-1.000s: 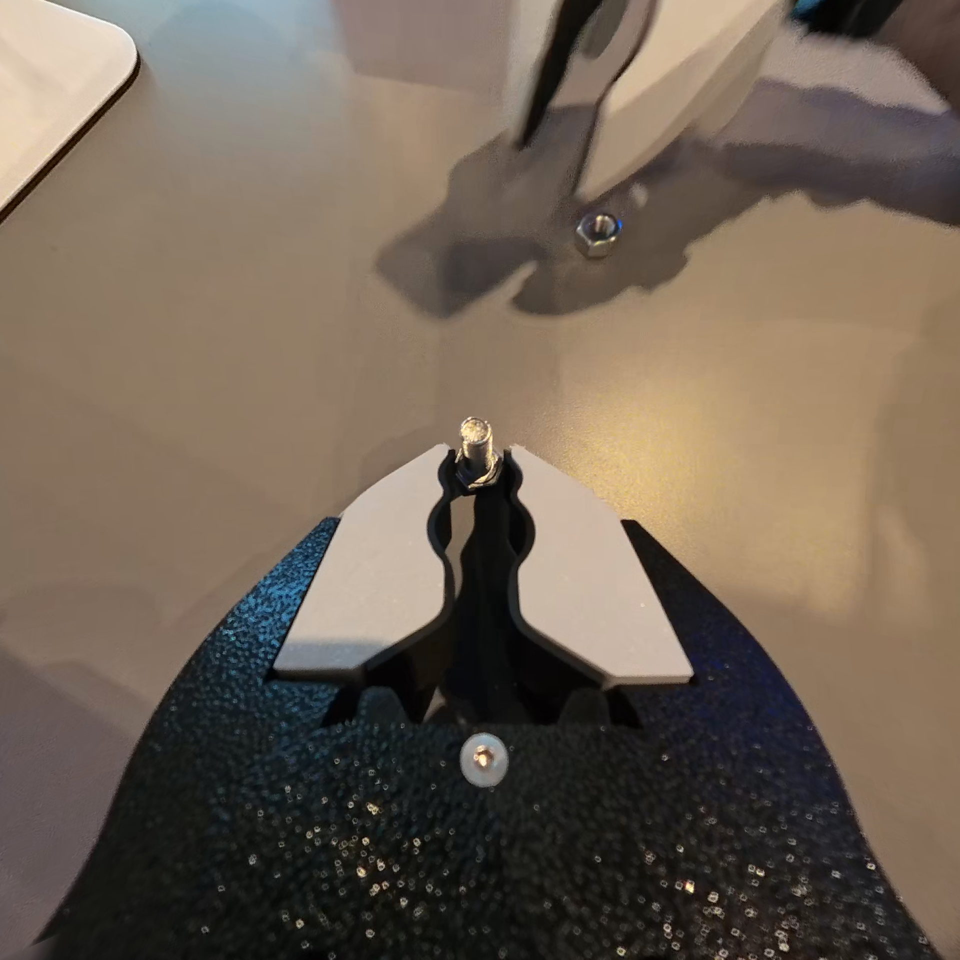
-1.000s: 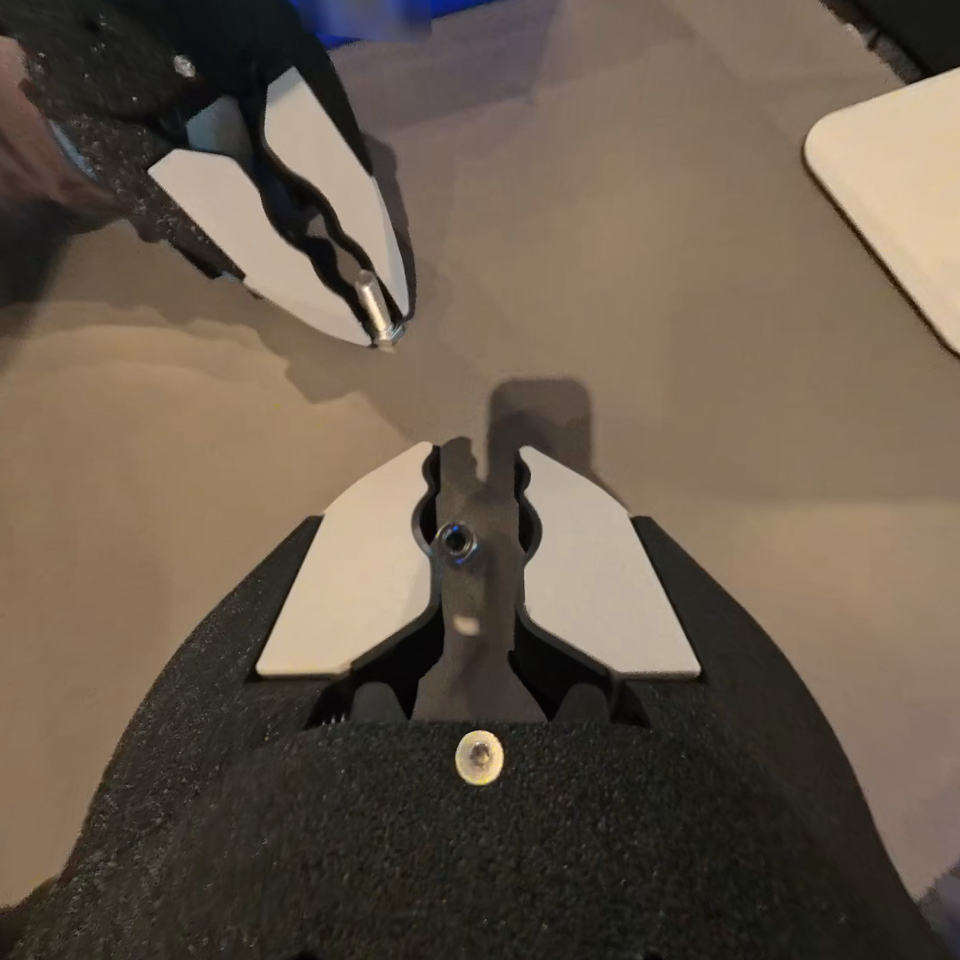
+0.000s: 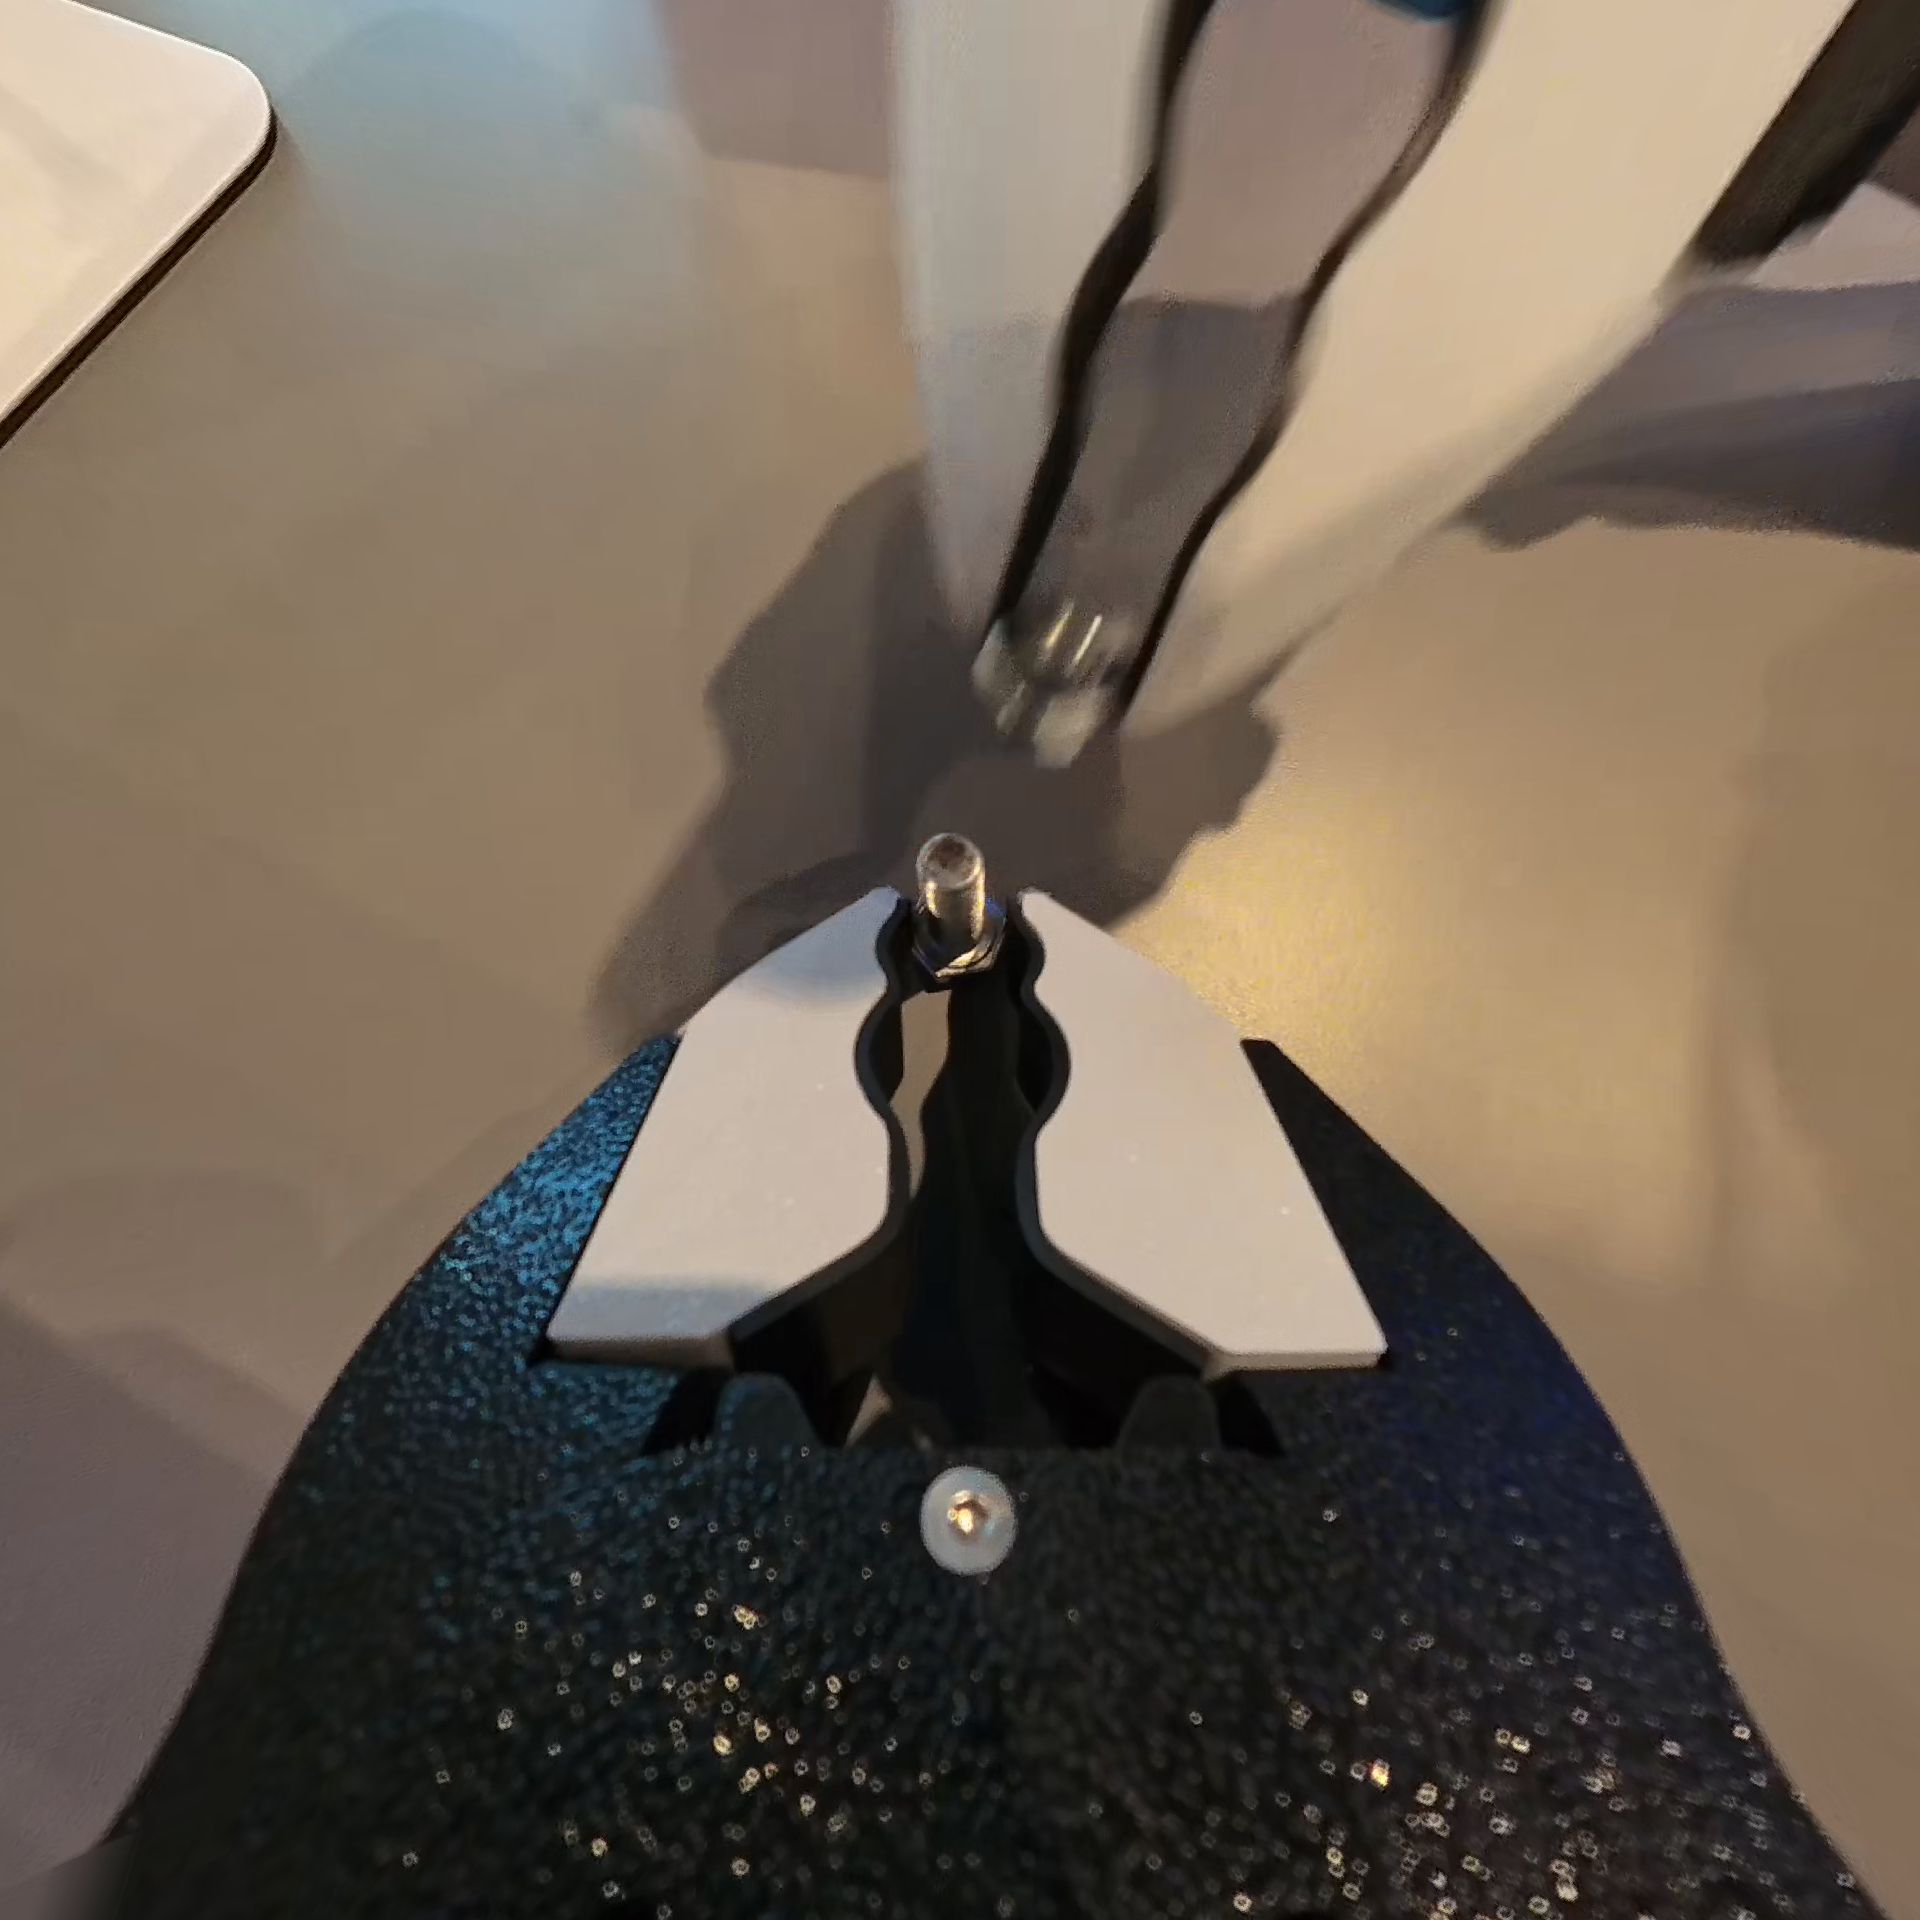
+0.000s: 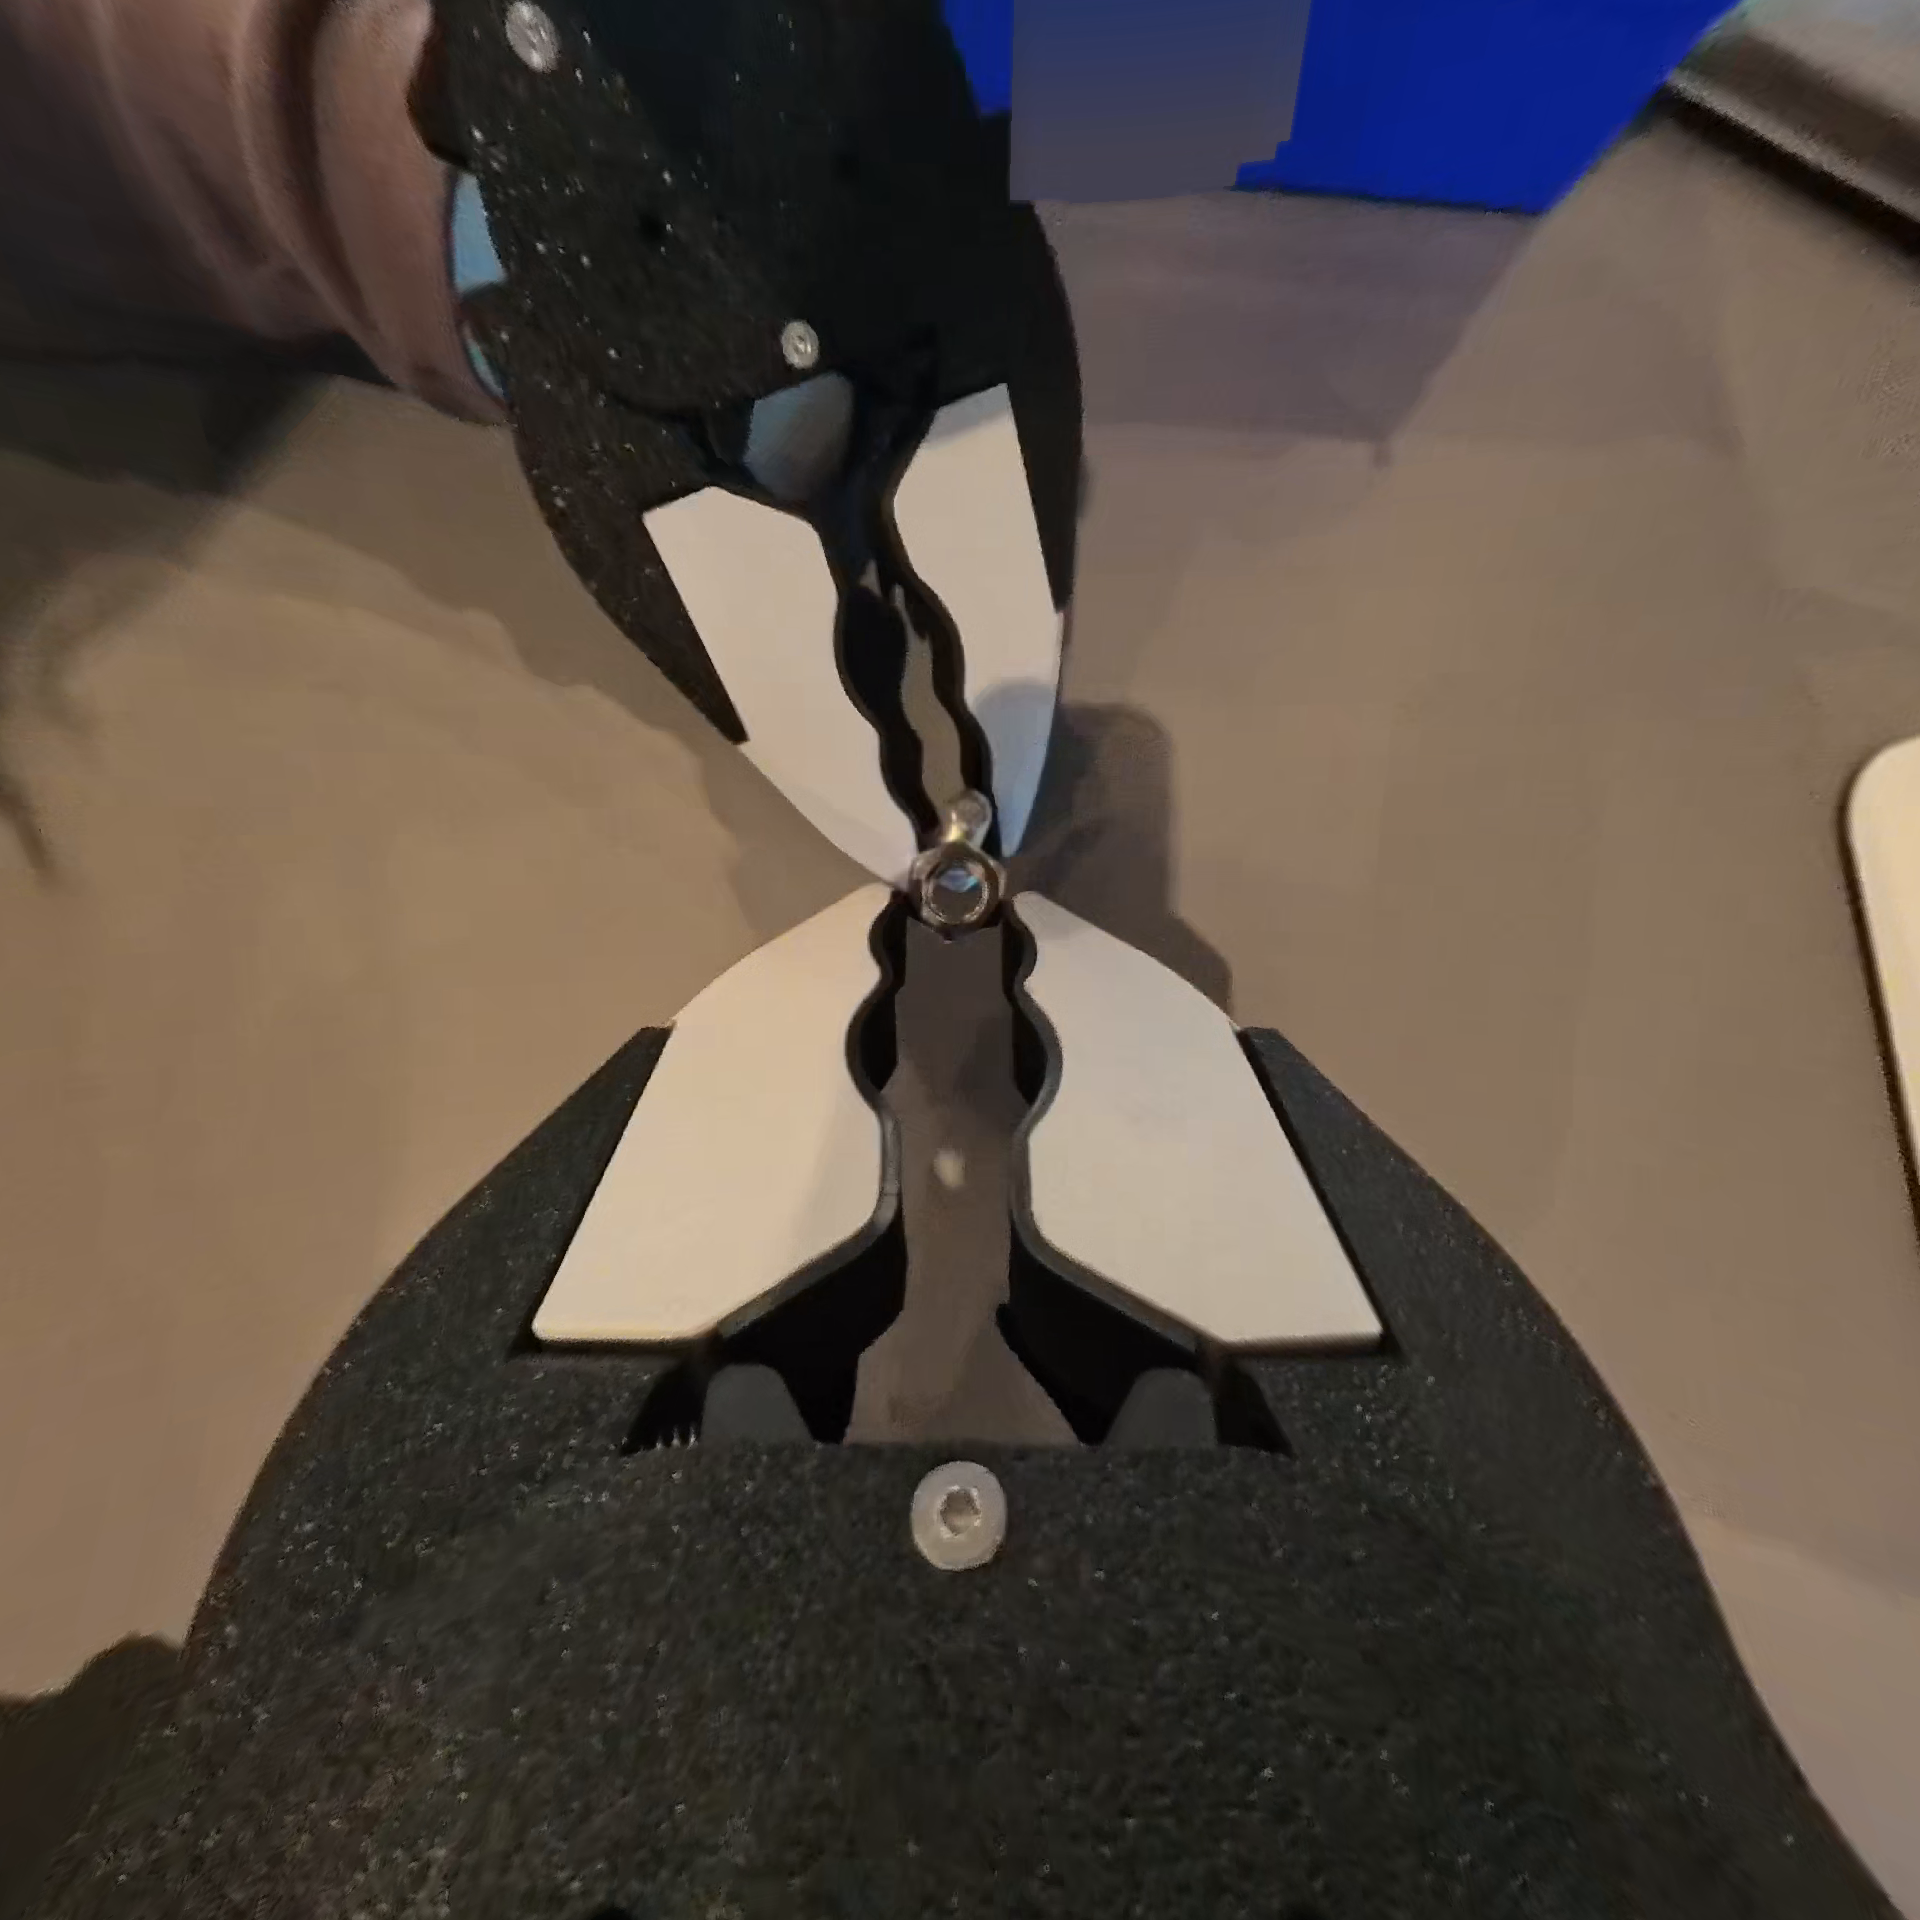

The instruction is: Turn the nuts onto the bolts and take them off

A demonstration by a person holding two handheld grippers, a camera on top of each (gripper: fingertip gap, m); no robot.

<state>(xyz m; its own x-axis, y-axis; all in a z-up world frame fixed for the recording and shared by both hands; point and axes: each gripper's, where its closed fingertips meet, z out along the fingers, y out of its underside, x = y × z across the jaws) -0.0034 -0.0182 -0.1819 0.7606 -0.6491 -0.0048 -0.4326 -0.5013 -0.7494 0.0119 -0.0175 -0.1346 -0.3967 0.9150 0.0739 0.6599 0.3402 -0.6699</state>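
Note:
My left gripper is shut on the head end of a small silver bolt, whose shaft points forward past the fingertips. My right gripper is shut on a silver hex nut at its fingertips. The two grippers face each other tip to tip above the brown table. In the right wrist view the nut sits right in front of the bolt held by the left gripper. In the left wrist view the right gripper and nut are blurred, a short gap beyond the bolt's tip.
A white rounded board lies on the table at the far left of the left wrist view; it also shows at the right edge of the right wrist view. A person's hand holds the left gripper. A blue object stands behind. There is about 5 centimeters between the tips of the two grippers. My left gripper's tips are some 25 centimeters from the blue object.
The nut lay on the table under my open right gripper. My right gripper has shut on it, lifted it and brought it up to the bolt's tip. The left gripper stayed shut on the bolt.

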